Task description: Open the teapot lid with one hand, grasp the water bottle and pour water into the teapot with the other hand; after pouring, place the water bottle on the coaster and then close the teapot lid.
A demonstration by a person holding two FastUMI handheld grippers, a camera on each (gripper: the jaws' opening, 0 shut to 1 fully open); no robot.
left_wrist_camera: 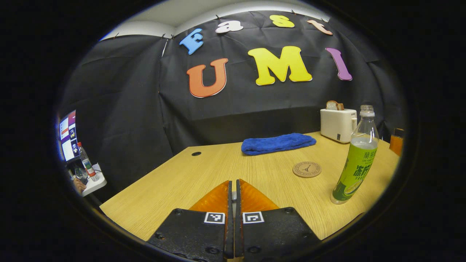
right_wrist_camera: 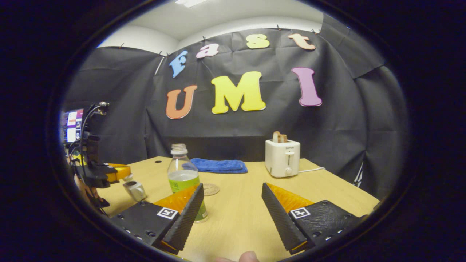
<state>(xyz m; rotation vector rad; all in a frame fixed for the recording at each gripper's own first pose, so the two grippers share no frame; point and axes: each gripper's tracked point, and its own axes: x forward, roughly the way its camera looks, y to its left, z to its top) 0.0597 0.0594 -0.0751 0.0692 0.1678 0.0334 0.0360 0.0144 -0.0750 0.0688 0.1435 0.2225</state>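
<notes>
Right tool (right_wrist_camera: 230, 211): we are holding it spread wide above the counter (right_wrist_camera: 236, 218), water bottle (right_wrist_camera: 184, 178) just left of its opening, likely readying a grasp.
Left tool (left_wrist_camera: 233, 203): we are keeping it pressed together, pinching nothing.
Water bottle contents: partly filled, cap off.
Coaster (left_wrist_camera: 307, 169): lying bare beside the bottle, awaiting it.

The left gripper (left_wrist_camera: 233, 189) hovers low over the table, its fingers pressed together with only a thin slit between them, nothing held. In the right gripper view it shows farther off at the left (right_wrist_camera: 123, 174). The right gripper (right_wrist_camera: 232, 214) is spread wide, fingers well apart, empty.
</notes>
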